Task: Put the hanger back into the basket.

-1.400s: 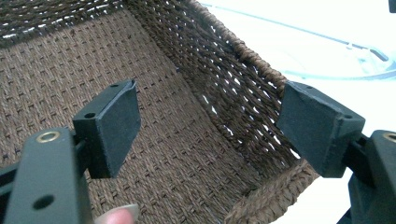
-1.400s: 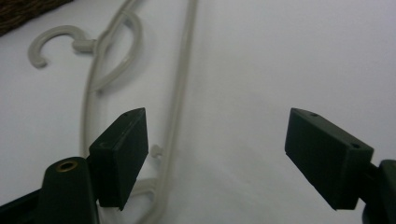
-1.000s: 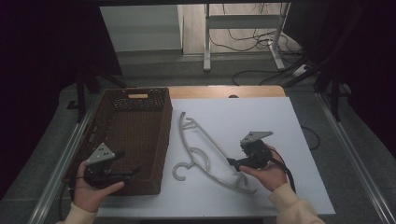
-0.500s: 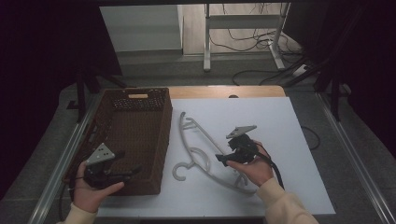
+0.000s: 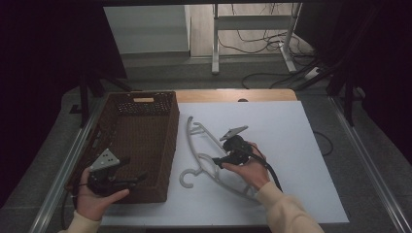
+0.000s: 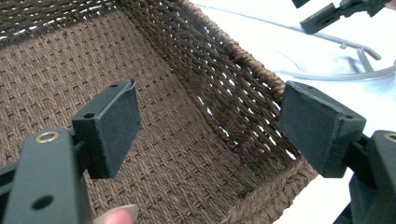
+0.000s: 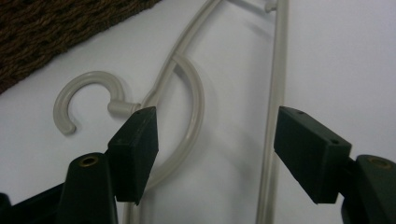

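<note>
On the white table point(image 5: 301, 160), a dark brown woven wicker basket point(image 5: 141, 141) is straddled at its near corner by the spread left gripper point(image 5: 138, 179), seemingly to steady it, while the pale grey plastic hanger point(image 5: 204, 160) beside it is bracketed by the right gripper point(image 5: 217, 162), whose unpressed jaws have just been closing.

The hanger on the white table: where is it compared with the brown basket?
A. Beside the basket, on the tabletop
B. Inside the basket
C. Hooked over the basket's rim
A: the hanger lies flat on the white table, beside the basket.
</note>
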The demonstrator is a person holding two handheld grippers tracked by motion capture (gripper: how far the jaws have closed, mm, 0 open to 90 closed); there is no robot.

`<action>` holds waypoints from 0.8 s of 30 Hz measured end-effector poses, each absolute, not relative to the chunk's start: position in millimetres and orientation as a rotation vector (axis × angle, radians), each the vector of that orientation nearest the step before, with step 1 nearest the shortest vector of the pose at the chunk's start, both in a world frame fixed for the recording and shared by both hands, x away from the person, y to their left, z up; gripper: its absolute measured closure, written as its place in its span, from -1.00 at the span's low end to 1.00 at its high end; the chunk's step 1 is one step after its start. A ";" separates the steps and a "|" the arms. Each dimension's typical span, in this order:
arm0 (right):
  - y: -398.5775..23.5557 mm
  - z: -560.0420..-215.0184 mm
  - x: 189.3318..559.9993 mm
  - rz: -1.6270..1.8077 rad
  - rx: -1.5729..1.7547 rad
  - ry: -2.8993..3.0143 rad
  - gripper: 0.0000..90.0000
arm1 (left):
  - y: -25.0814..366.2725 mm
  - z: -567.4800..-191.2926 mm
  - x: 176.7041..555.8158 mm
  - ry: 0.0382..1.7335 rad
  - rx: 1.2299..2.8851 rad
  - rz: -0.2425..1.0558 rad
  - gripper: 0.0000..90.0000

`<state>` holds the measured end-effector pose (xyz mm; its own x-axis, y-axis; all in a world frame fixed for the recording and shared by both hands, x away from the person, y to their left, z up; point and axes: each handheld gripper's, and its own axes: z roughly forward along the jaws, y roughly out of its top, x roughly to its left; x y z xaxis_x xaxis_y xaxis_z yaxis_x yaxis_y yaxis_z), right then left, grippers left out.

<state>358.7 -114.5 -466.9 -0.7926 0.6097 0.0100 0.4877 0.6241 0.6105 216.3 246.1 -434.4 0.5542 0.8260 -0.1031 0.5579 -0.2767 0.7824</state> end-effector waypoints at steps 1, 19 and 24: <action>-111.1 -467.7 359.9 0.902 0.904 2.653 -0.28 | 246.1 -434.5 216.3 1.117 1.971 0.415 -0.54; -75.5 -496.7 377.1 0.734 0.922 2.709 -0.03 | 246.8 -434.4 216.0 1.116 1.971 0.419 -0.54; -68.1 -506.0 376.8 0.651 0.923 2.724 0.25 | 248.1 -433.1 215.1 1.116 1.967 0.423 -0.54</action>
